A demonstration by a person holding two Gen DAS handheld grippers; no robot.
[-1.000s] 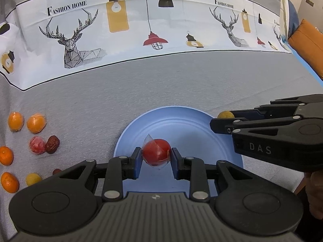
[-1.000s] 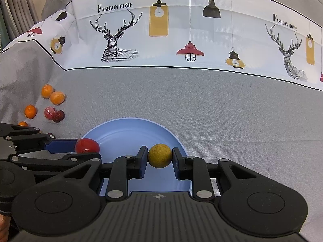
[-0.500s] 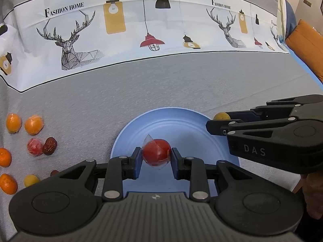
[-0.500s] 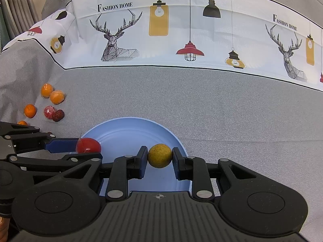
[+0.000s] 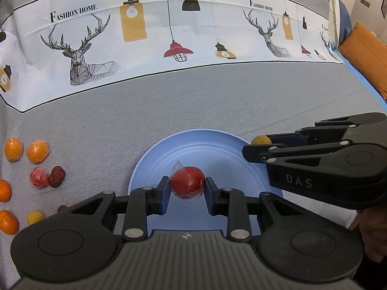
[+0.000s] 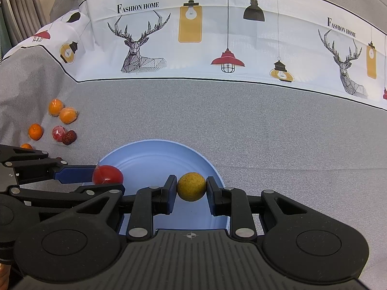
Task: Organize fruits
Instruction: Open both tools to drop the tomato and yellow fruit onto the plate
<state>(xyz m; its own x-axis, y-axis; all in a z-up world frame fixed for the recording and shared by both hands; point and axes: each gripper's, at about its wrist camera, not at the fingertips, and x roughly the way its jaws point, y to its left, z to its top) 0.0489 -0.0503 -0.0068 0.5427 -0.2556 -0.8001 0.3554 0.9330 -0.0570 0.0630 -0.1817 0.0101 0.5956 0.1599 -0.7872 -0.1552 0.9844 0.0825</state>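
Left wrist view: the left claw (image 5: 187, 188) is clamped on a round red fruit in clear plastic wrap (image 5: 186, 185), pinched between both blue pads right above the round light-blue plate (image 5: 217, 149). The right claw (image 5: 260, 145) comes in from the right, a round yellow-brown fruit (image 5: 260, 140) at its tip by the plate's rim. Loose small orange fruits (image 5: 37, 151) lie on the grey cloth-covered surface (image 5: 193, 101), well left of the plate

Right wrist view: the right claw (image 6: 191, 190) is closed tight on the yellow-brown fruit (image 6: 191, 186), held over the plate's (image 6: 157, 154) right side, and the red fruit (image 6: 107, 174) sits in the left claw (image 6: 101, 176) over the left rim
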